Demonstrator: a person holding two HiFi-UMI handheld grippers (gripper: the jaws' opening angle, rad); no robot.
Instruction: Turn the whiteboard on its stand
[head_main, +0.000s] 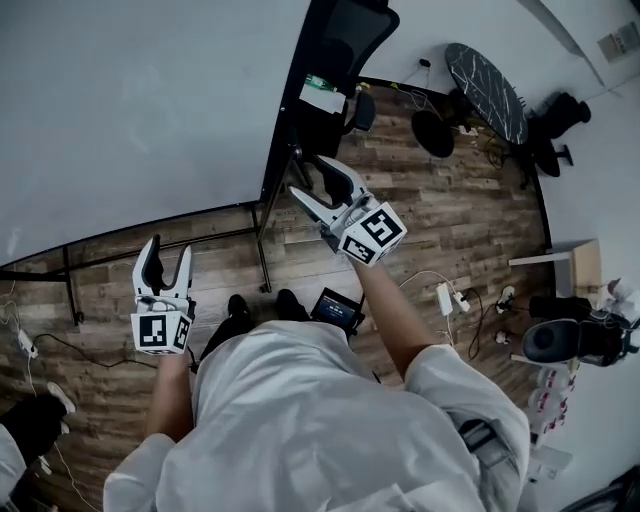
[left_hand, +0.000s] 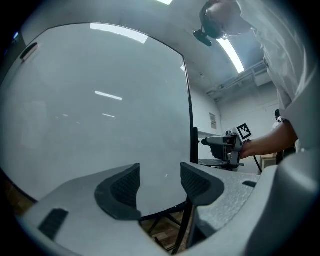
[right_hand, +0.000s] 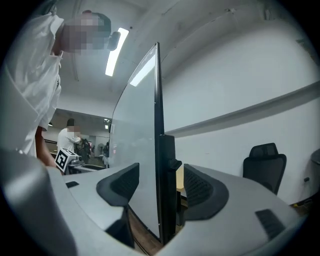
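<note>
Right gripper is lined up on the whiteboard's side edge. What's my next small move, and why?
Probably ease the right gripper forward and close it on the whiteboard at its dark edge frame: that edge lines up between its open fingers, touching neither, so nothing is gripped yet. The left gripper is open, facing the board.

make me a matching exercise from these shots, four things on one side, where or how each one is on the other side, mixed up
1 left gripper
2 right gripper
3 office chair
4 round table

a dark top, off to the person's right
b open, whiteboard edge between its fingers
c open, facing the whiteboard's broad face
d black, past the whiteboard's end

Pairs: 1-c, 2-b, 3-d, 4-a
</note>
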